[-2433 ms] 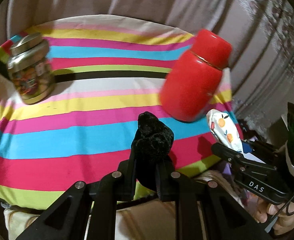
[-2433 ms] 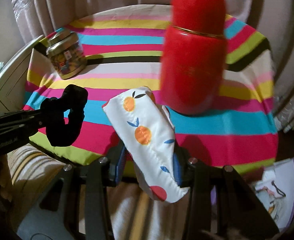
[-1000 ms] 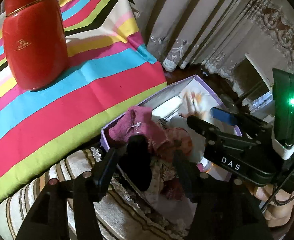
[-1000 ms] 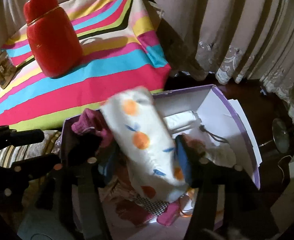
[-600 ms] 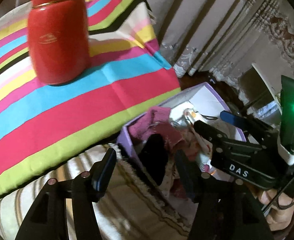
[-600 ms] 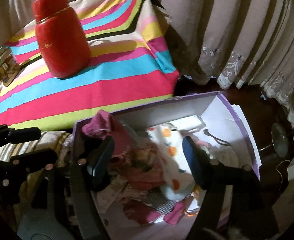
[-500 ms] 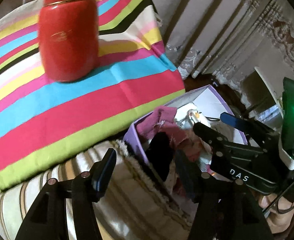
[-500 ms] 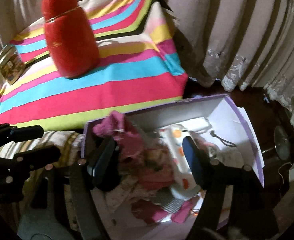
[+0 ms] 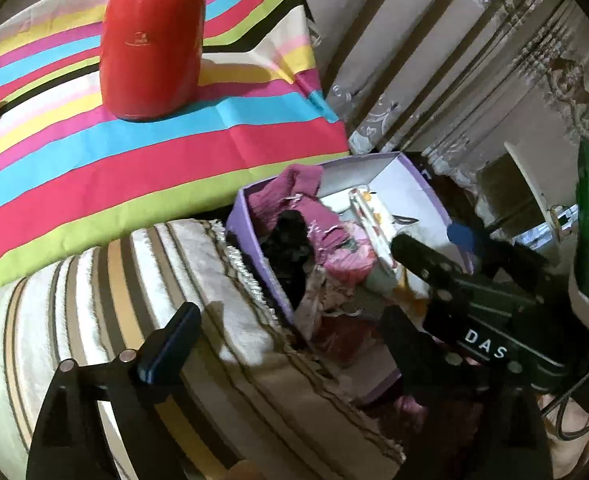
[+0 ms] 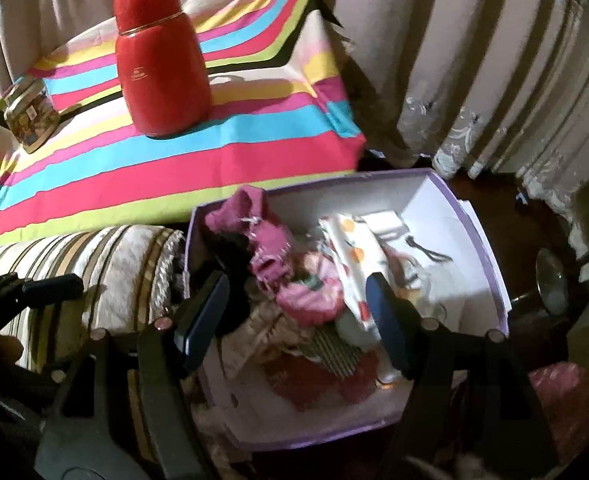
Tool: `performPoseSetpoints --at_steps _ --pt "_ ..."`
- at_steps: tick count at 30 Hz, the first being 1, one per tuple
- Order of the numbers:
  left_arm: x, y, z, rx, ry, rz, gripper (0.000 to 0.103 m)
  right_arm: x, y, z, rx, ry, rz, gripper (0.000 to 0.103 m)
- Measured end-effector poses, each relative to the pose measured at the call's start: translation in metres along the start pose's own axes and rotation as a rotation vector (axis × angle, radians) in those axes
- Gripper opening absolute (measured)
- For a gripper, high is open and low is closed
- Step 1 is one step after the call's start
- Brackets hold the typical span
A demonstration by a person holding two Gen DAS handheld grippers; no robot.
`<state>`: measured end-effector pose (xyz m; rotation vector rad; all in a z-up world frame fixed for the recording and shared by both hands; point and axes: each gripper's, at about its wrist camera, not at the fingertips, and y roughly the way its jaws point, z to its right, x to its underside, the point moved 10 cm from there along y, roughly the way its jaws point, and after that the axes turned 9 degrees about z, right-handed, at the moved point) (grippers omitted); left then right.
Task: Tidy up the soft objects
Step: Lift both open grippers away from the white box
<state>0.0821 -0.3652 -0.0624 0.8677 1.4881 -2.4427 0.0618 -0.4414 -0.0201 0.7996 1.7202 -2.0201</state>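
Your left gripper (image 9: 290, 344), jaws opening and empty, hangs just left of the purple cardboard box (image 9: 254, 236); the right gripper (image 10: 294, 312), jaws apart and empty, sits right above it.

The tabletop cloth (image 10: 214, 152) runs in pink, cyan, yellow, lime, white and black stripes; the flask (image 10: 158, 64) is red with a gold band; the box (image 10: 490, 264) is lilac-edged, white inside; the pouch (image 10: 358, 256) is white with orange fruit; the cushion (image 9: 74, 300) has cream and brown stripes.
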Motion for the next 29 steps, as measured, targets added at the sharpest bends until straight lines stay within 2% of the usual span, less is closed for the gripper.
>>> performPoseSetpoints --at_steps 6,16,25,29 --pt "-0.003 0.0 0.008 -0.105 0.002 0.029 0.098 0.016 -0.012 0.031 0.011 0.021 -0.004 0.074" --pt "0.003 0.012 0.033 -0.126 0.06 0.002 0.098 0.03 -0.018 0.057 0.009 0.04 0.005 0.074" --pt "0.0 0.014 0.042 -0.142 0.11 0.034 0.1 0.034 -0.016 0.064 0.003 0.06 0.004 0.074" --pt "0.0 0.018 0.046 -0.149 0.132 0.024 0.1 0.036 -0.015 0.066 0.009 0.067 0.0 0.074"
